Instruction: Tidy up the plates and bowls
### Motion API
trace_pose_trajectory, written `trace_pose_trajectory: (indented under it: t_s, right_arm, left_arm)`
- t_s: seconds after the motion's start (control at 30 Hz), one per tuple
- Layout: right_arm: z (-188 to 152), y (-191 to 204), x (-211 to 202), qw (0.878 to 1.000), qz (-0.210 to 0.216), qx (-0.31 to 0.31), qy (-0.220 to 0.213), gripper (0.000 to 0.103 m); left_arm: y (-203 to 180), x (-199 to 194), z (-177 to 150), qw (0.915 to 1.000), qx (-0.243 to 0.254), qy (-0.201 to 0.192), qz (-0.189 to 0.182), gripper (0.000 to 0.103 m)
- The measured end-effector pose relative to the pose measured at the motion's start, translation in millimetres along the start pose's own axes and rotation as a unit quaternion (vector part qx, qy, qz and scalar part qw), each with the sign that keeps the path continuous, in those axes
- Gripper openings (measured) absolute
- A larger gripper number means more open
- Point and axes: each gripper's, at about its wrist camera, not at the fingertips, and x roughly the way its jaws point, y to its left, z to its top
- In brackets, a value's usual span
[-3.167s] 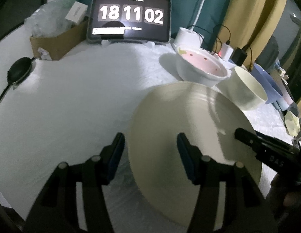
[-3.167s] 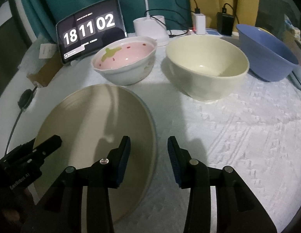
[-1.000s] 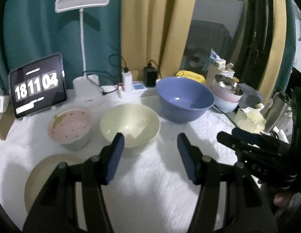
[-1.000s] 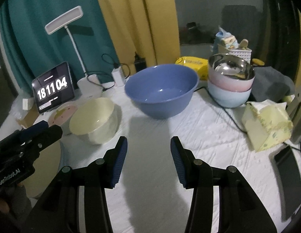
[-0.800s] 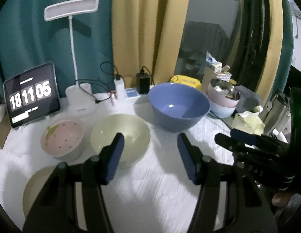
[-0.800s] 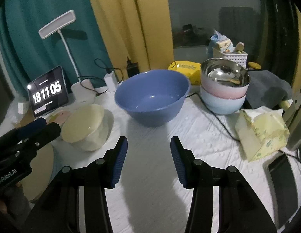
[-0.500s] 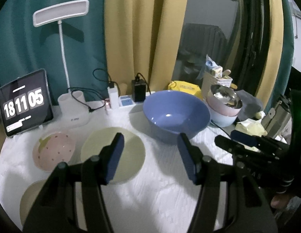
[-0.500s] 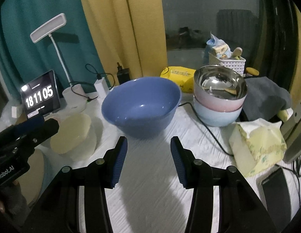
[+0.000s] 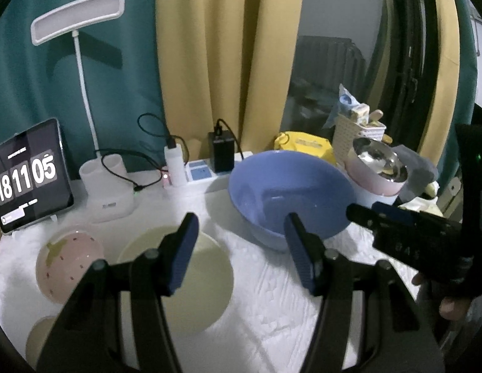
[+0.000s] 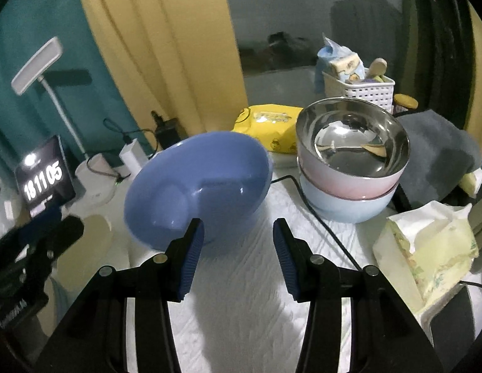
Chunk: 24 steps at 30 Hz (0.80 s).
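blue bowl (image 10: 197, 183) unstacked, cream bowl (image 9: 191, 279) and pink bowl (image 9: 68, 265) beside it; left tongs (image 9: 241, 251) and right tongs (image 10: 237, 256) half open, empty.

The left gripper (image 9: 241, 248) has black arms with silver screws and blue ribbed pads (image 9: 183, 250); the right gripper (image 10: 238, 256) looks the same; its black body carries pale letters.

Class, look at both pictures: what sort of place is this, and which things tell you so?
Probably a room in a home, with a cloth-covered table by a curtained window: round blue plastic bowl, white desk lamp, yellow curtain.
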Motion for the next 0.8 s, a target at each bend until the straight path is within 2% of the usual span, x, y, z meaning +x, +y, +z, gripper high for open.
trace_pose_trajectory:
  t_s: [0.3, 0.6, 0.67, 0.8]
  right_arm:
    - [-3, -3, 40, 1.0, -0.01, 0.004, 0.029, 0.049]
    - [-23, -20, 60, 0.997, -0.023, 0.027, 0.069, 0.048]
    - [-25, -23, 60, 0.997, -0.019, 0.031, 0.068, 0.044]
    - [-26, -24, 61, 0.997, -0.012, 0.028, 0.068, 0.026]
  left_arm:
    - [-4, 25, 0, 0.9999, 0.0, 0.017, -0.002, 0.059]
    - [-21, 46, -5, 0.9987, 0.033, 0.04, -0.002, 0.059]
    - [-25, 51, -7, 0.9982, 0.04, 0.045, 0.0, 0.059]
    - [-30, 56, -10, 0.9977, 0.05, 0.046, 0.005, 0.057]
